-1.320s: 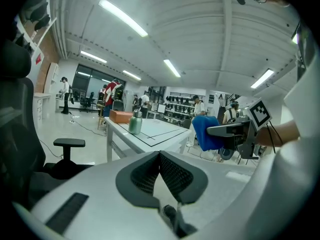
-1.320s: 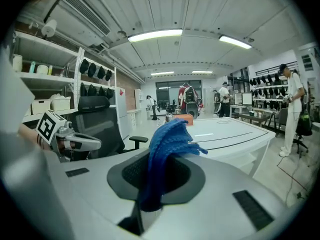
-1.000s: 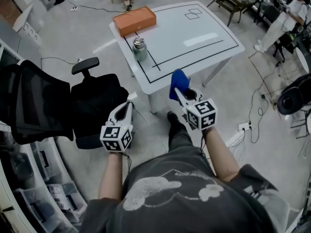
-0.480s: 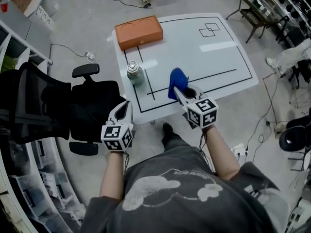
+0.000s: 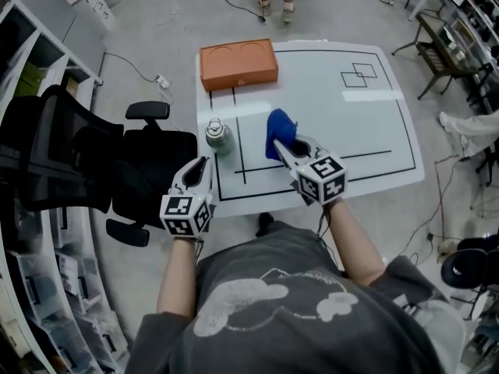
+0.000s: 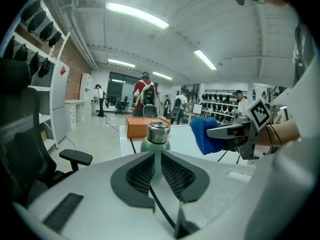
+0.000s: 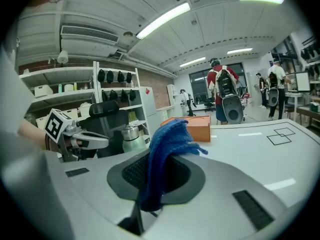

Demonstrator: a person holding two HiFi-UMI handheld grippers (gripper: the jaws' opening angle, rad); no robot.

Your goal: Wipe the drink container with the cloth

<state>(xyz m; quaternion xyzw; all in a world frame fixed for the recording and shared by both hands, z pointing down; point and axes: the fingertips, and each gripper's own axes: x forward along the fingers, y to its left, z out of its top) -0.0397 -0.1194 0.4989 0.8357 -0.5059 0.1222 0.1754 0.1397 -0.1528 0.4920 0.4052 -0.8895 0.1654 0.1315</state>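
left tongs (image 5: 204, 165) closed, drink container (image 5: 218, 136) just ahead; right tongs (image 5: 284, 148) clamp cloth (image 5: 278, 129)

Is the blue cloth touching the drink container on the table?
Apart. The head view shows a strip of bare table between the cloth, clamped in the right gripper, and the drink container to its left.

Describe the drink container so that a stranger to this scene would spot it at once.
Start at the white table marked with black lines. Near its left edge, closer to the person than the flat orange box, stands the drink container. It is the only upright, rounded thing there: a pale green body under a shiny metal cap.
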